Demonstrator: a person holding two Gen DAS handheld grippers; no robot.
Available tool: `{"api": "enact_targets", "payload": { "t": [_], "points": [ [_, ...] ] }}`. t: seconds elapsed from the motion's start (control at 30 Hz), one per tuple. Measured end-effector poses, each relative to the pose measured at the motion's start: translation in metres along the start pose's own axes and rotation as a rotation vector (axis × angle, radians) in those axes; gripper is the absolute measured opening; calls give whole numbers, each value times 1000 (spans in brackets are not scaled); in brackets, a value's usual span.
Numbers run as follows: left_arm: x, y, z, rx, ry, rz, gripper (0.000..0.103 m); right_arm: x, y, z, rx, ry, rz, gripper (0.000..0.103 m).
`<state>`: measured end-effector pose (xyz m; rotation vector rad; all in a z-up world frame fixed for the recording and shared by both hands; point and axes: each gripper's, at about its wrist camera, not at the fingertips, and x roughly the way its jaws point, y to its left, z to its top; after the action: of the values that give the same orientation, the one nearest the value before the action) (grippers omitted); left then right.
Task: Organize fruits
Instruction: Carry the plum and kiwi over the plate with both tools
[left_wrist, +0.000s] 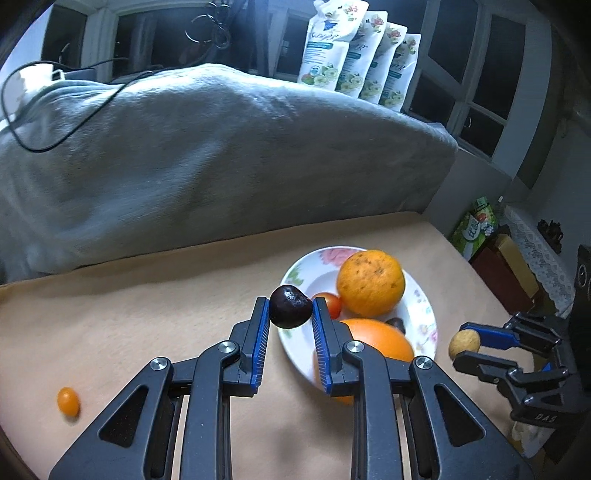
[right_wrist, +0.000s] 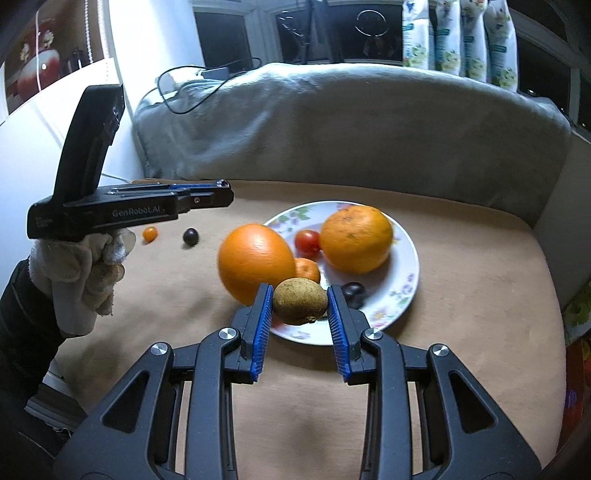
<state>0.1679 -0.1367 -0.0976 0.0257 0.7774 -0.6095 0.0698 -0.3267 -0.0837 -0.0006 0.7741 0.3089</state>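
My left gripper (left_wrist: 290, 301) is shut on a dark purple fruit (left_wrist: 290, 307), held above the table just left of the flowered plate (left_wrist: 295, 271). On the plate lie two oranges (left_wrist: 370, 283), a red tomato (left_wrist: 330, 302) and a dark fruit (left_wrist: 397, 324). My right gripper (right_wrist: 299, 291) is shut on a brown-green fruit (right_wrist: 300, 301) over the near rim of the plate (right_wrist: 410, 280). The right gripper (left_wrist: 461, 343) also shows at the right of the left wrist view. A small orange fruit (left_wrist: 68, 401) lies on the table at the left.
A gloved hand (right_wrist: 85, 273) holds the left gripper (right_wrist: 227, 194) at the left of the right wrist view. Below it on the tan table (right_wrist: 461, 314) lie a dark fruit (right_wrist: 191, 236) and the small orange fruit (right_wrist: 150, 233). A grey blanket (left_wrist: 221, 147) rises behind the table.
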Motion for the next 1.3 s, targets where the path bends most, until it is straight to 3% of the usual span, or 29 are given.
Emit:
{"api": "enact_targets", "payload": {
  "t": [0.53, 1.2, 1.3],
  "points": [
    [23, -26, 18, 40, 12, -41, 22, 18, -24, -2, 29, 29, -2, 31],
    [30, -44, 25, 67, 23, -57, 22, 28, -25, 1, 23, 38, 13, 32],
    [30, -44, 25, 67, 24, -58, 30, 28, -24, 1, 22, 35, 11, 35]
  ]
}}
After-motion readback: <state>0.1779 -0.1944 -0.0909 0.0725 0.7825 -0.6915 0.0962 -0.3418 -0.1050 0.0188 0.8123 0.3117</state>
